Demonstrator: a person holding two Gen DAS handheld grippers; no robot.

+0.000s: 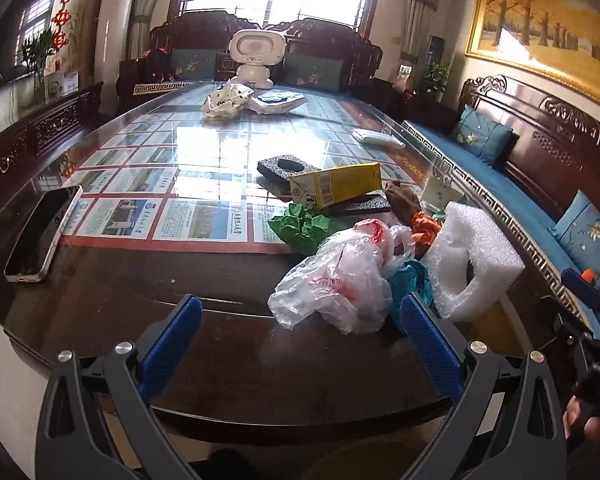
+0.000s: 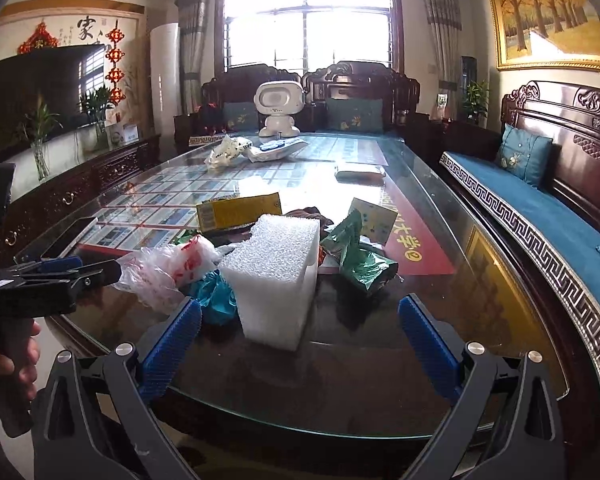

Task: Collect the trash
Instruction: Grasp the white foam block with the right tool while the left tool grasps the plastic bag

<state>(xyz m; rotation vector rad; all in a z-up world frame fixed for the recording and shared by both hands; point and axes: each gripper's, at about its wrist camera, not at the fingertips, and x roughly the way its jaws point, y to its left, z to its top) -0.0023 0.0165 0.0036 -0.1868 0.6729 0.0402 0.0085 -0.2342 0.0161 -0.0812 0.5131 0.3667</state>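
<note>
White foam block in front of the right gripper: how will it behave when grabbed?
The white foam block looks like open-cell packing foam, so probably very light and likely to dent under the pads. It stands tall on the glass table, so a nudge may tip or slide it. The right gripper is open, not touching.

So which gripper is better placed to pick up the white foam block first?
Probably the right gripper: the white foam block stands centred just ahead of its open jaws. For the left gripper, the block sits off to the right, behind a plastic bag.
</note>
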